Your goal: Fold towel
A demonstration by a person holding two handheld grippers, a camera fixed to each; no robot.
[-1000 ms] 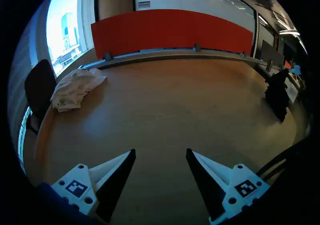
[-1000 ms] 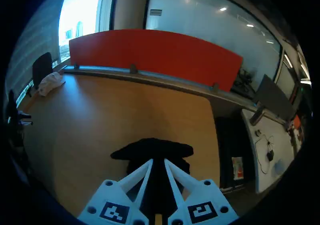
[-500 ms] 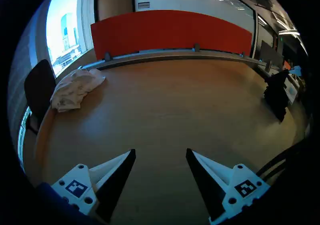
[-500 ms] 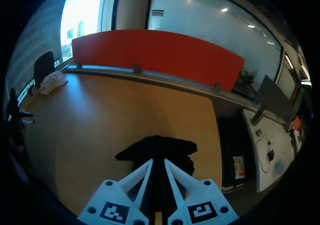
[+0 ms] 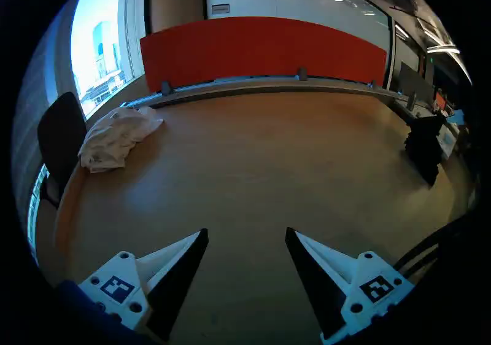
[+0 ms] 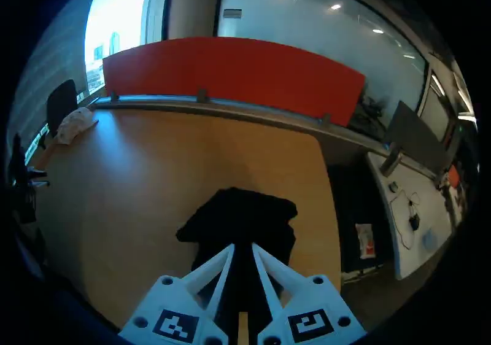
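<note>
A black towel point(image 6: 242, 222) hangs bunched from my right gripper point(image 6: 243, 248), whose fingers are shut on it, just above the right part of the wooden table point(image 6: 159, 167). In the left gripper view the same black towel point(image 5: 425, 151) shows as a dark hanging shape at the table's right edge. My left gripper point(image 5: 245, 237) stands open low over the bare table point(image 5: 264, 155), with nothing between its fingers. A crumpled white towel point(image 5: 116, 136) lies at the far left corner; in the right gripper view the white towel point(image 6: 73, 124) is small and far off.
A red partition point(image 5: 264, 50) runs along the table's back edge. A dark chair point(image 5: 58, 133) stands by the white towel, under a bright window point(image 5: 98, 50). Beyond the table's right edge sits another desk point(image 6: 411, 216) with cables.
The black towel in my right gripper has bunched up and now hangs taller and narrower; the right gripper view has shifted a little. The left gripper has stayed still and open.
</note>
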